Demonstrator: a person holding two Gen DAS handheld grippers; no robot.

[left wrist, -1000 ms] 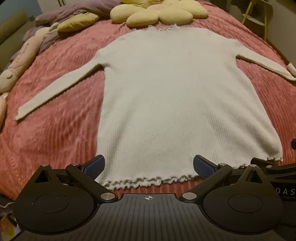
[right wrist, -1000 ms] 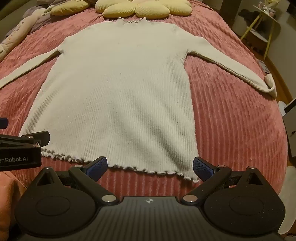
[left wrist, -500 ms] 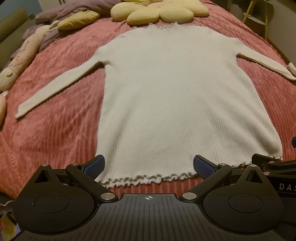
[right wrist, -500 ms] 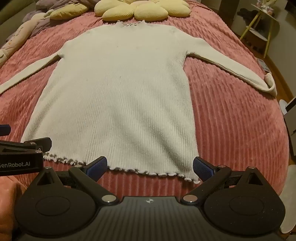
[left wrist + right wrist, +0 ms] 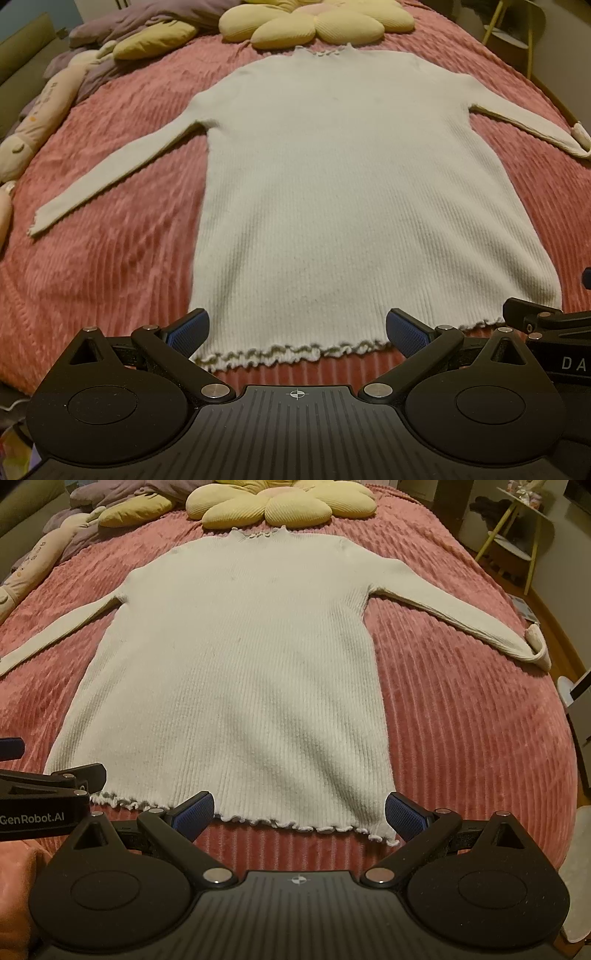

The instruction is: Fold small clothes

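A cream ribbed long-sleeved top (image 5: 332, 177) lies flat on the pink bedspread (image 5: 92, 258), sleeves spread out, frilled hem nearest me; it also shows in the right wrist view (image 5: 243, 672). My left gripper (image 5: 297, 330) is open and empty, just short of the hem's left half. My right gripper (image 5: 300, 810) is open and empty, just short of the hem's right corner. Each gripper shows at the edge of the other's view.
A yellow flower-shaped cushion (image 5: 280, 502) lies beyond the collar. A long plush toy (image 5: 33, 122) and purple bedding (image 5: 147, 18) lie at the far left. A yellow-legged side table (image 5: 517, 535) stands off the bed's right side.
Both grippers have drifted slightly back and up from the hem; the top has not moved and both stay open.
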